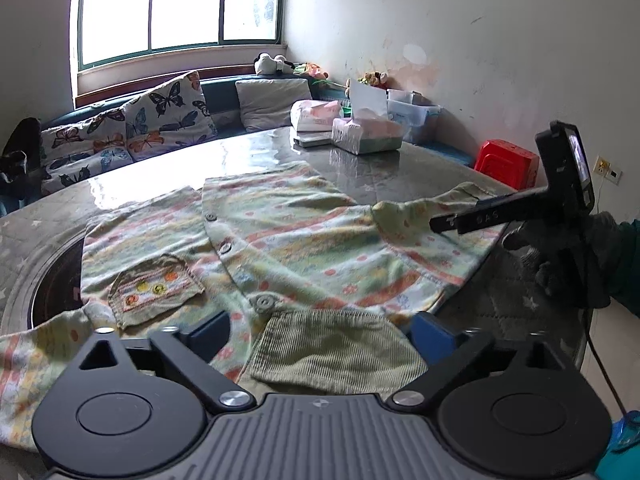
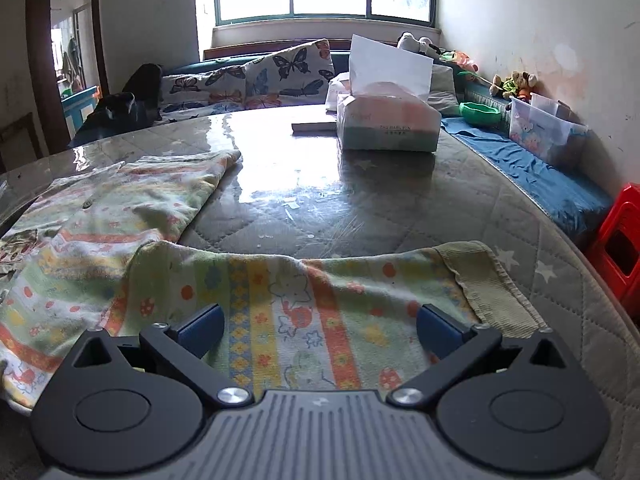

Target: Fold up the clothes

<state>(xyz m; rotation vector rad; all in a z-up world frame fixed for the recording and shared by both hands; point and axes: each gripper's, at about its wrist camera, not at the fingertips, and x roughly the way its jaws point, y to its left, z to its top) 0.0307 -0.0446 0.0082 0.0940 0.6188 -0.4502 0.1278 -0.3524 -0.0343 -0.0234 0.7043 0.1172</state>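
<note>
Corduroy-trimmed patterned shirt [image 1: 288, 240] is lying spread on the table [image 2: 360, 200], both the left gripper [image 1: 320, 334] and right gripper [image 2: 320, 326] hovering wide open, gripping nothing.

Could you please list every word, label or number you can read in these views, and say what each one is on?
"SVG" or similar, not certain: on the right gripper finger.
Two lines of small print on the tissue pack front: too blurred to read.
Faint logo higher on the tissue pack: unreadable.
Print on the pink bag: too small to read.
The shirt shows only pictures, no text.
</note>
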